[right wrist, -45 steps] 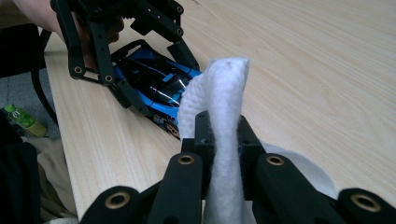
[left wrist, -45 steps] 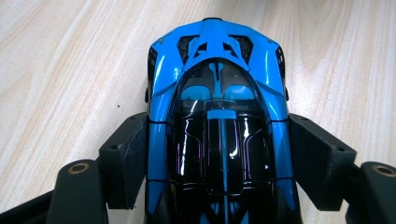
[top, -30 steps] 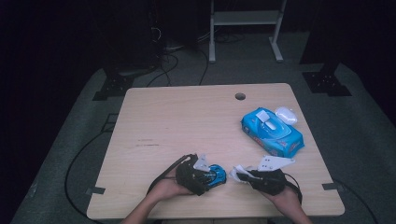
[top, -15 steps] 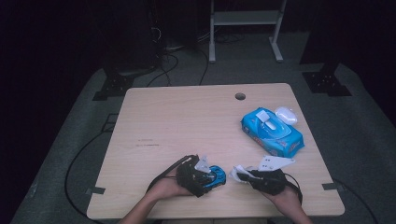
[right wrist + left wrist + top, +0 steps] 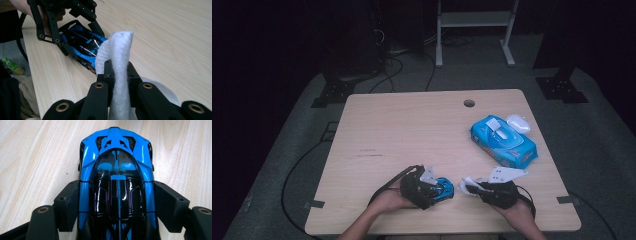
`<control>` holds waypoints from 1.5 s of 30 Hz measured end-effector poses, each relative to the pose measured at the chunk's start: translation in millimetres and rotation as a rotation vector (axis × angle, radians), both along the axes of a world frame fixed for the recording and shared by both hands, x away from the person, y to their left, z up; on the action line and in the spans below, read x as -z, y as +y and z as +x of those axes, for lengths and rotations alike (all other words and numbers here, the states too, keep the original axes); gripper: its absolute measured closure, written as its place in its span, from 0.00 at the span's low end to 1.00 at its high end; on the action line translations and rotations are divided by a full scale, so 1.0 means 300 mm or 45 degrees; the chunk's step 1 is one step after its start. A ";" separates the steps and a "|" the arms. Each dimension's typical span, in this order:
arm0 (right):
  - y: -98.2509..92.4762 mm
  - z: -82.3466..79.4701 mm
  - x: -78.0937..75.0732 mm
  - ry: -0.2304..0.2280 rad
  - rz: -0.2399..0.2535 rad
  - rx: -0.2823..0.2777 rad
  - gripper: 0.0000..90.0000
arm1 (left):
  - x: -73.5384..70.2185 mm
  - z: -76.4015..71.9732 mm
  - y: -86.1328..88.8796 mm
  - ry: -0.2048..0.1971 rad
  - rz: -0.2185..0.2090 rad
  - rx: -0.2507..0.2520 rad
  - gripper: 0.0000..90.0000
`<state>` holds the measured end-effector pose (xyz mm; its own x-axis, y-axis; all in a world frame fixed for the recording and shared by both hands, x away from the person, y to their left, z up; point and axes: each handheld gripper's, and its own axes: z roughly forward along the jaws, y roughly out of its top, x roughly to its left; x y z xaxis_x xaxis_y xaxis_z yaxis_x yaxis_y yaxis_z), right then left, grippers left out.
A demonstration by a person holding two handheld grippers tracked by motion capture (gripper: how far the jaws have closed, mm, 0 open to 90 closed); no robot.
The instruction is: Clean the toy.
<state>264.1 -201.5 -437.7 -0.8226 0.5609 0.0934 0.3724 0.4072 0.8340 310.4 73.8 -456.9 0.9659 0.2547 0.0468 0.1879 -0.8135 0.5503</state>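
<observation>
1. High view: a blue toy car (image 5: 443, 188) is gripped by the left gripper (image 5: 432, 189) near the front edge of the tabletop (image 5: 412, 130); the right gripper (image 5: 473, 187) is seen just beside it, with a blue wipes pack (image 5: 503, 141) lying farther back.
2. Left gripper view: the car's flanks are clamped between the jaws, which have just been closing.
3. Right gripper view: a white wipe (image 5: 117, 57) is pinched upright between tightly pressed jaws, just beside the car.

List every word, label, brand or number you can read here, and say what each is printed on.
No text is readable.
Wipes pack: printed markings on the blue wrapper, too small and blurred.
Toy car: blue and black bodywork, no lettering visible.
Green bottle: label too small to read.
</observation>
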 end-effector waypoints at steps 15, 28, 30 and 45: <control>-0.017 0.005 -0.009 -0.011 0.019 0.022 0.92 | -0.059 0.034 0.003 -0.033 -0.045 -0.052 0.31; -0.090 0.047 -0.006 -0.002 0.062 0.113 0.92 | -0.091 0.191 -0.048 -0.073 -0.040 -0.150 0.31; -0.096 0.050 -0.002 0.003 0.059 0.123 0.92 | -0.081 0.211 -0.053 -0.066 -0.033 -0.169 0.31; -0.131 0.088 0.041 0.053 0.003 0.179 0.92 | 0.002 0.278 -0.052 -0.012 -0.015 -0.228 0.31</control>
